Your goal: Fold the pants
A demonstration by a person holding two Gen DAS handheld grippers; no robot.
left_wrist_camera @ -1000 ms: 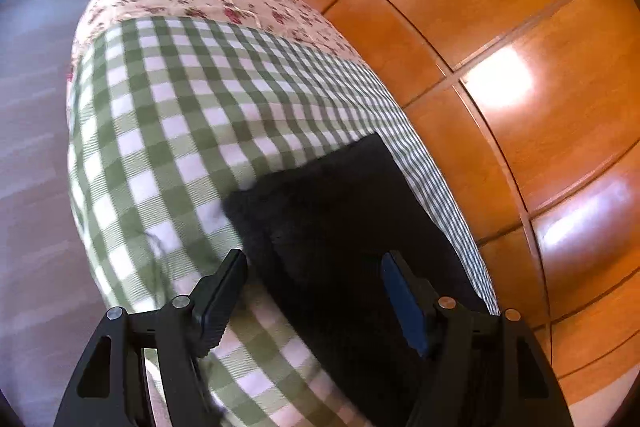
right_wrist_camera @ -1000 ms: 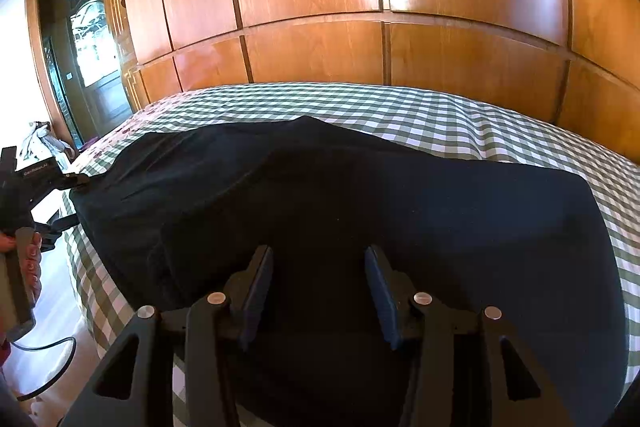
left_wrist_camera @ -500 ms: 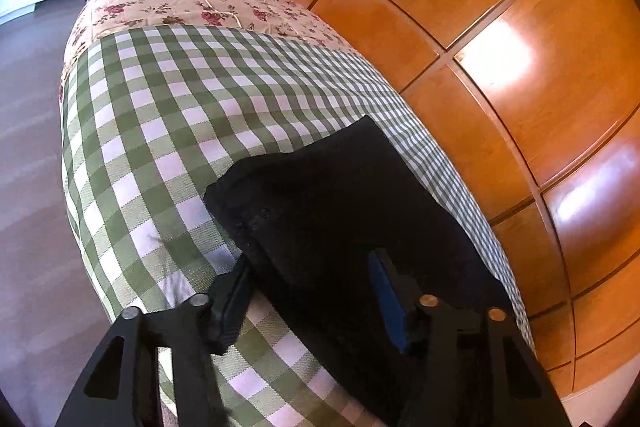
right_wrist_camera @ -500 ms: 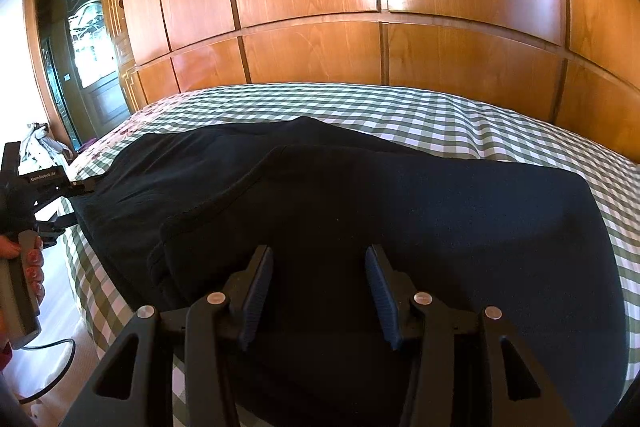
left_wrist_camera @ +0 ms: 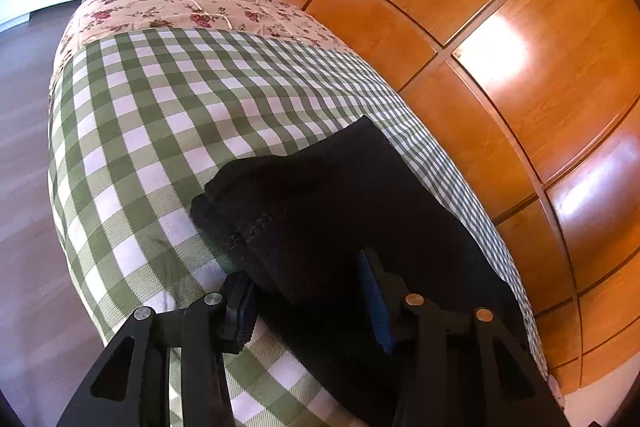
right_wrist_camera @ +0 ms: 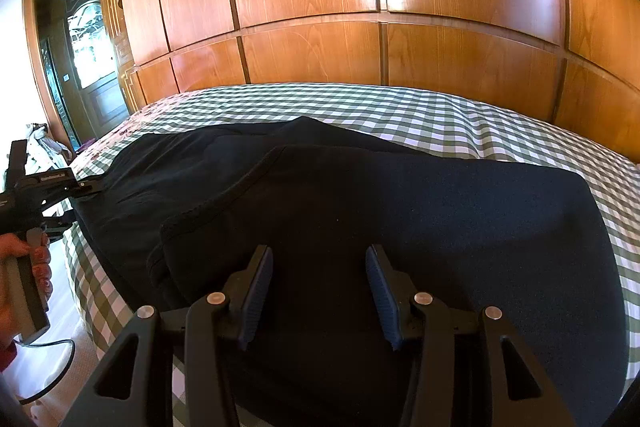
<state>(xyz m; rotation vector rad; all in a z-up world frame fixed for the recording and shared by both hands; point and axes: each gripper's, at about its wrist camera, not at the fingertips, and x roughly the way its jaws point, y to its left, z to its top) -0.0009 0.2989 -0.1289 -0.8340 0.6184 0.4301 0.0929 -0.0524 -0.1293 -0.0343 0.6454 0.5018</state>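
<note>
Black pants (left_wrist_camera: 352,211) lie folded over on a green-checked bed (left_wrist_camera: 168,115); in the right wrist view the pants (right_wrist_camera: 440,219) fill the foreground. My left gripper (left_wrist_camera: 308,303) straddles the pants' near edge at their end. Its jaws are closing with the fabric between them, and a gap still shows at the right pad. From the right wrist view the left gripper (right_wrist_camera: 86,187) shows at the pants' far left edge, held by a hand (right_wrist_camera: 20,263). My right gripper (right_wrist_camera: 320,287) stands open low over the pants' upper layer, with dark cloth under its fingers.
Wooden panelled wardrobe doors (right_wrist_camera: 360,27) run along the bed's far side. A floral cover (left_wrist_camera: 192,7) lies at the bed's far end. Bare floor (left_wrist_camera: 24,147) borders the bed's left side. A cable (right_wrist_camera: 52,367) hangs below the hand, and a doorway (right_wrist_camera: 80,59) stands at far left.
The left gripper's jaws have narrowed around the pants' edge, and it has slid further along the fabric. The right gripper has stayed still.
</note>
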